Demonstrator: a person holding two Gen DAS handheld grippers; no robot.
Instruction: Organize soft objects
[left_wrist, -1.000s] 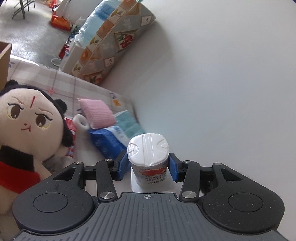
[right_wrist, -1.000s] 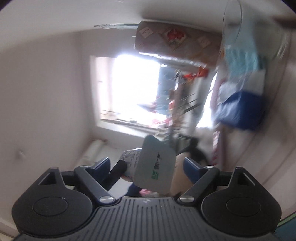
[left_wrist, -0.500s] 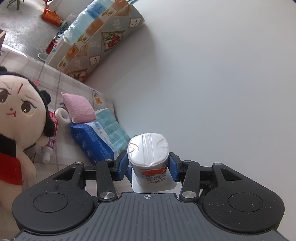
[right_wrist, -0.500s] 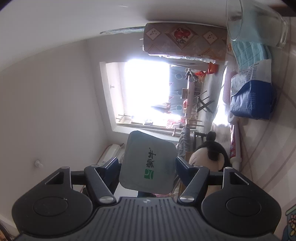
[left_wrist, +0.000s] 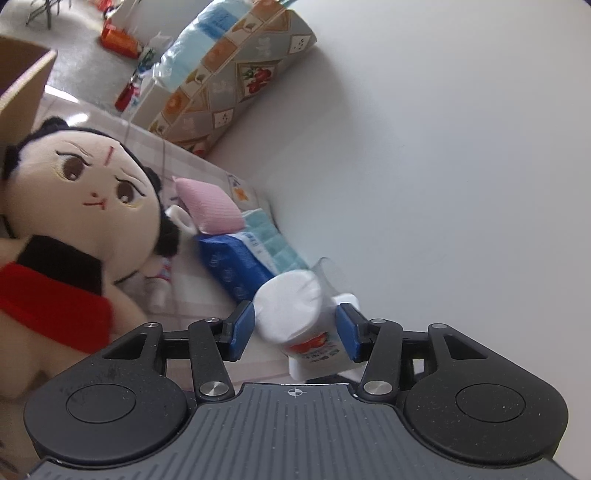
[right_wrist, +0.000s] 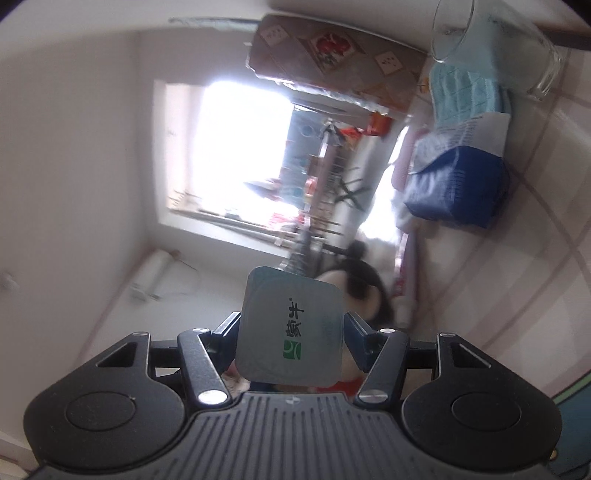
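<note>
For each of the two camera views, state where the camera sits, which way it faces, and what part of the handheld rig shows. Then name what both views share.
Left wrist: on the left gripper, facing the checked table and white wall; its blue pads flank a white yoghurt bottle.
Right wrist: on the right gripper, rolled sideways, facing a bright window; its jaws grip a grey square-lidded cup.
Shared: black-haired plush doll, blue tissue pack.

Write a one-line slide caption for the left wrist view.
Left gripper open around a tilted white yogurt cup, with a plush doll and blue tissue pack beyond.
</note>
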